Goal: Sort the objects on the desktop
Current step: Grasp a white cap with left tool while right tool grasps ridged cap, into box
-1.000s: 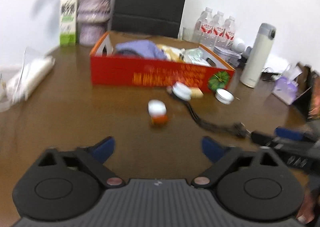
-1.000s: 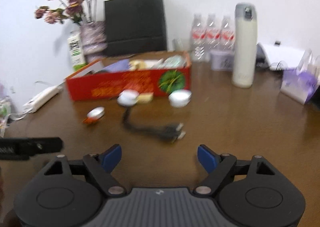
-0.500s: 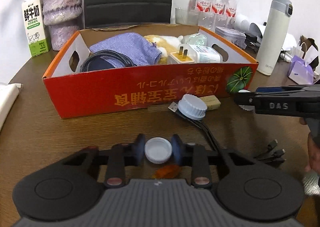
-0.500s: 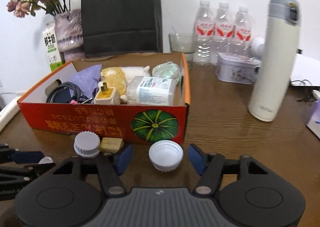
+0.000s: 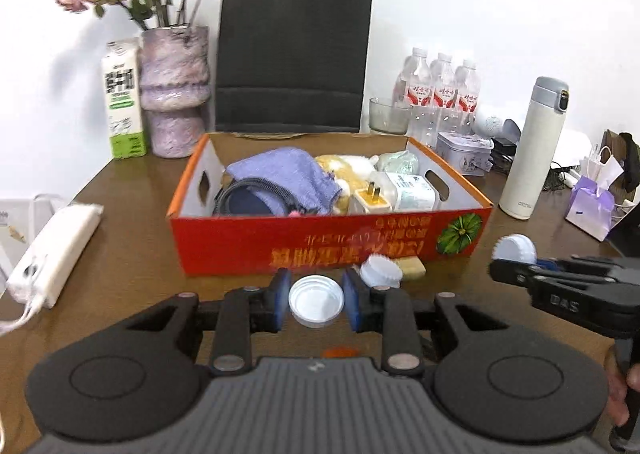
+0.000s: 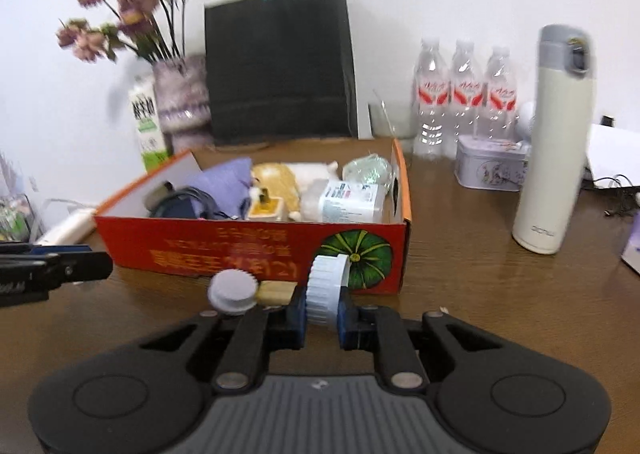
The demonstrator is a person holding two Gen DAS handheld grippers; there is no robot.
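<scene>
Left gripper (image 5: 316,304): clamping a white bottle cap (image 5: 316,301), open side facing up, between its 2 blue pads, in front of the red cardboard box (image 5: 320,242); its jaws closed onto this cap within the last second and are now holding at that width. Right gripper (image 6: 322,320): its jaws have just been closing and are now pinching a ribbed white cap (image 6: 327,288) standing on edge between the blue pads, just before the pumpkin print on the box's front wall; in the left wrist view the same cap is showing above the right gripper's black tips at the right edge. A person's fingers (image 5: 624,394) are gripping the right tool's handle at the lower right of the left wrist view. Lying on the brown wooden table (image 6: 480,286) against the box front: 1 more ribbed white cap (image 6: 233,291) and, just beside it, a small tan block (image 6: 276,291). Sitting inside the box: a purple cloth (image 5: 286,174), a dark coiled cable (image 5: 244,196), a yellow plug adapter (image 5: 370,200) and a white labelled bottle (image 6: 348,202) on its side. Standing behind and beside the box: a black paper bag (image 5: 292,54), a vase of dried flowers (image 5: 174,90), a milk carton (image 5: 122,98), 3 water bottles (image 6: 464,94), a cream thermos (image 6: 554,142) and a small tin (image 6: 492,168). A white power strip (image 5: 56,250) is lying at the table's left.
</scene>
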